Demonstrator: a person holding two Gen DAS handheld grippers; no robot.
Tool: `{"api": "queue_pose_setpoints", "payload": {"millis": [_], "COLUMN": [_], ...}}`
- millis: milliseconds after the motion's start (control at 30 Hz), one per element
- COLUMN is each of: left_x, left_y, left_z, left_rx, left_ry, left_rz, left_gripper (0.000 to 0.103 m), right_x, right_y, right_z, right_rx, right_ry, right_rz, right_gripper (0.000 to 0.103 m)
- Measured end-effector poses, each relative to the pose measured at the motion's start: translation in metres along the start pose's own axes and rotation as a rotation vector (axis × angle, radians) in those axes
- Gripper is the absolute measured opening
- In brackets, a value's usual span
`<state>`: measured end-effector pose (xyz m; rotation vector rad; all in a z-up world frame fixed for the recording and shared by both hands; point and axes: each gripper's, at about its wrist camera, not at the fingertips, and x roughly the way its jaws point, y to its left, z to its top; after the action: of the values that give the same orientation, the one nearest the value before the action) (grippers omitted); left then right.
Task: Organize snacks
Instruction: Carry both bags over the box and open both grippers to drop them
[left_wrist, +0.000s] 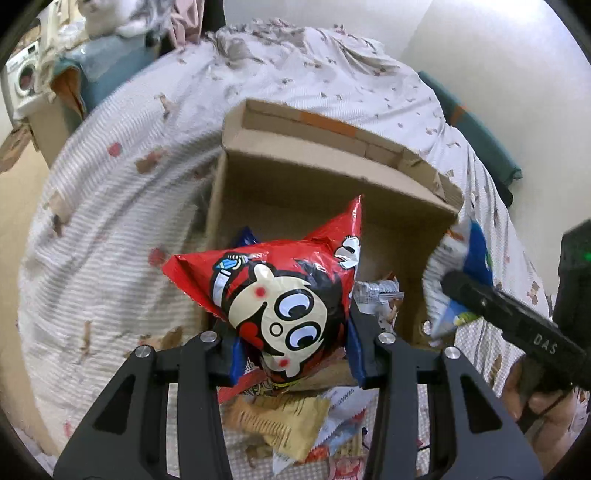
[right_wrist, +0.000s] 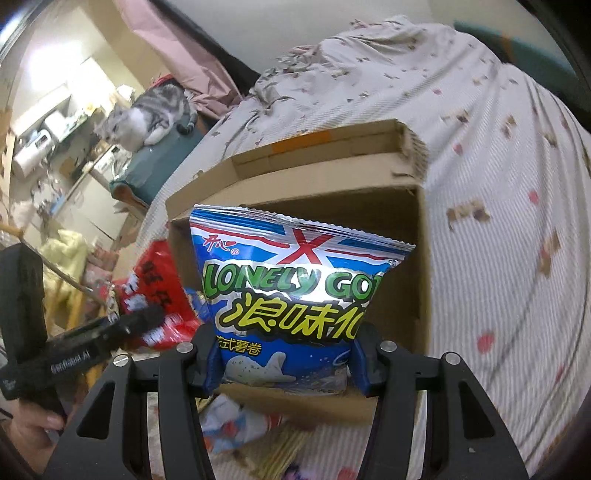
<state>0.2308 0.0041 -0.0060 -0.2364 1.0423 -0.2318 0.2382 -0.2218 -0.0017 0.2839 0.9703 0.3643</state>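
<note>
My left gripper (left_wrist: 293, 354) is shut on a puffy red snack bag (left_wrist: 280, 295) with a cartoon face, held up in front of an open cardboard box (left_wrist: 332, 177) on the bed. In the right wrist view my right gripper (right_wrist: 282, 363) is shut on a blue snack bag (right_wrist: 295, 295) with green and yellow lettering, held over the same cardboard box (right_wrist: 406, 236). The blue bag (left_wrist: 465, 273) and the right gripper's black body appear at the right of the left wrist view. The red bag (right_wrist: 159, 291) shows at the left of the right wrist view. A few wrappers (left_wrist: 380, 291) lie inside the box.
Several loose snack packets (left_wrist: 291, 417) lie on the bed below the grippers. The striped, patterned bedsheet (left_wrist: 122, 229) surrounds the box. A grey and white cat (right_wrist: 147, 118) lies on a teal surface at the back left. A washing machine (left_wrist: 22, 77) stands far left.
</note>
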Motion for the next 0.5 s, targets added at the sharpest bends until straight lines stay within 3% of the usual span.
{"api": "queue_pose_setpoints", "payload": {"millis": [367,433,467,500], "left_x": [0.025,0.027,0.029,0.03], "left_y": [-0.004,-0.004,-0.004,-0.005], "left_z": [-0.004,-0.006,-0.005,-0.006], "left_rx": [0.06,0.063,0.063,0.066], "left_ry": [0.007,0.016,0.025,0.035], "left_rz": [-0.006,-0.002,-0.001,-0.001], "left_gripper": [0.042,0.043,0.044,0.047], "right_x": [0.038,0.042,0.041,0.039], "right_y": [-0.007,-0.01,-0.012,-0.013], "right_z": [0.001,0.001,0.0,-0.001], "right_rx": [-0.03,-0.018,-0.011,-0.007], "right_ry": [0.016,0.04,0.04,0.03], "right_rz": [-0.021,-0.005,0.003,0.007], "right_gripper": [0.058,0.065,0.078,0.082]}}
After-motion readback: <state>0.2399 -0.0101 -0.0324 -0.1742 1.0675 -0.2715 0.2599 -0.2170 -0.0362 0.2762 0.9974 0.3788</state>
